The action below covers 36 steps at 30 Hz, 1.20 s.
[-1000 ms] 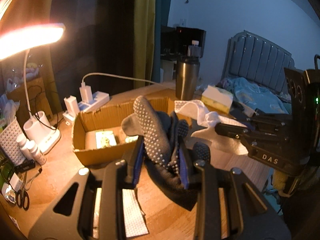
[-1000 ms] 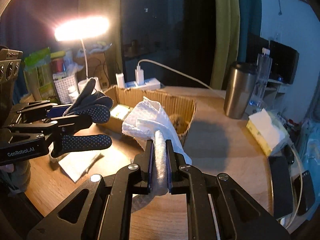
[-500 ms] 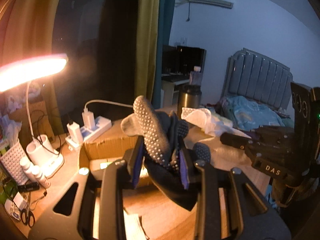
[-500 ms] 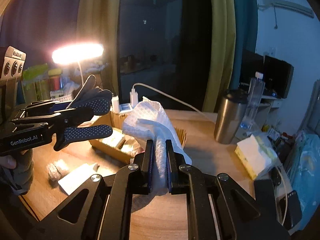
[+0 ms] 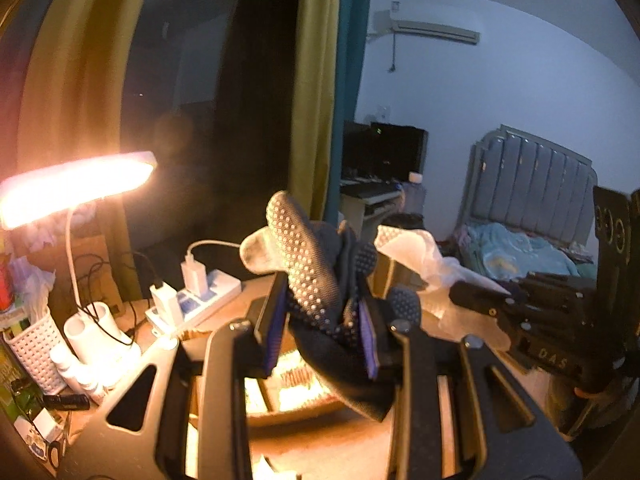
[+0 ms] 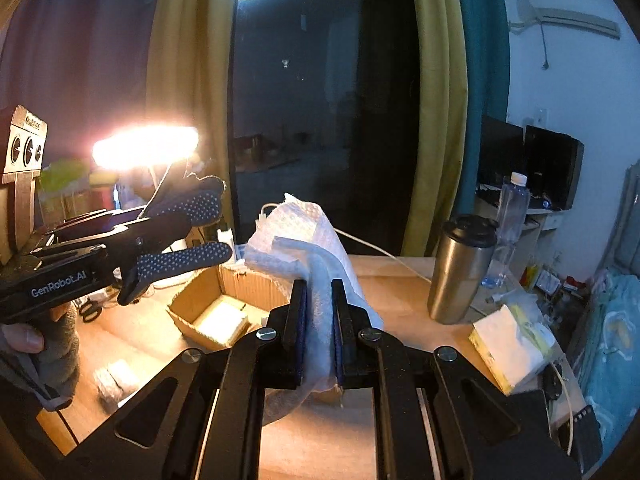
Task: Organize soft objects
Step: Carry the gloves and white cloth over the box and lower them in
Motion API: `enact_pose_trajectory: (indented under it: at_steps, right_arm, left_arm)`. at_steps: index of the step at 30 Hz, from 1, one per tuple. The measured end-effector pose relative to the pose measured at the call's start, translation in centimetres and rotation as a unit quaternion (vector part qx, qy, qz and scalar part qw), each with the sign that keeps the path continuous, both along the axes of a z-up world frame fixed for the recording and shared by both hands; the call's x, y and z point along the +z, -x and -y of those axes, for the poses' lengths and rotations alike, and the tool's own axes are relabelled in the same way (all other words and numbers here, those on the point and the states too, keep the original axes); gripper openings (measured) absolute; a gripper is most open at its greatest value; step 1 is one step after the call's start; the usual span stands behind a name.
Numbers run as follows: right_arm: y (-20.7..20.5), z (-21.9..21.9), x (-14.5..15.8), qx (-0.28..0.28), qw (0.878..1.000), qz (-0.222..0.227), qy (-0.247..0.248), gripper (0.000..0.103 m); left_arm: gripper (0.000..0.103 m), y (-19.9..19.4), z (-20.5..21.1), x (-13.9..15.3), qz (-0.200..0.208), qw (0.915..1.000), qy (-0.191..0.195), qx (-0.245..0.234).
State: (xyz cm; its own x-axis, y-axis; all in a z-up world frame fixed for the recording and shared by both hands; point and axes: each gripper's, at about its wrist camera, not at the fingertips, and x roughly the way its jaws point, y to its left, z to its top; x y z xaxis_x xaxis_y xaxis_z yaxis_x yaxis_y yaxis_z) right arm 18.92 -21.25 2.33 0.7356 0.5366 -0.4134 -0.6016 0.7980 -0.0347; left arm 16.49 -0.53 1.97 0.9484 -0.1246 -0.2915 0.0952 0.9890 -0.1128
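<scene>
On my left gripper [image 5: 324, 328] the fingers are clamped on a dark dotted glove [image 5: 316, 280], its pale cuff and fingertips sticking up above the pads. My right gripper [image 6: 319, 332] has its fingers pinched narrow on a white cloth [image 6: 304, 240], which bunches up above them and hangs a little below. I have both soft things held up in the air over the wooden worktop [image 6: 400, 292], the glove off to the left of the cloth in the right wrist view. Beneath and between them sits an open cardboard box [image 6: 240, 292] with something pale lying inside it; I cannot tell what. A lit desk lamp [image 5: 76, 184] glares at the left, with a white power strip [image 5: 192, 300] near its base. To the right of the box stand a steel tumbler [image 6: 460, 272] and, just behind it, a clear water bottle [image 6: 512, 208]. A tissue pack [image 6: 512, 348] lies near the worktop's right edge
</scene>
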Motion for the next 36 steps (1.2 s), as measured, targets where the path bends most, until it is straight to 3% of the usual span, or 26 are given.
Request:
enact_pose_trajectory:
  at_steps: [7, 15, 24, 36]
  right_arm:
    - [-1.4, -0.7, 0.7, 0.008, 1.000, 0.006, -0.014, 0.012]
    - [-3.4, -1.1, -0.1, 0.009, 1.000, -0.006, -0.024, 0.012]
    - [-6.3, -2.4, -3.4, 0.015, 0.999, -0.050, -0.015, 0.012]
    - [-9.6, -3.7, -8.7, 0.022, 0.993, -0.112, 0.004, 0.012]
  left_arm:
    - [0.032, -1.6, -1.1, -0.9, 0.001, 0.9997, 0.005, 0.025]
    - [0.032, -4.3, -2.1, -3.7, -0.031, 0.9986, 0.007, 0.042]
    - [0.033, -7.7, -2.5, -7.2, -0.084, 0.9952, 0.010, 0.049]
    - [0.033, -11.1, -2.3, -11.9, -0.170, 0.9839, 0.001, 0.056]
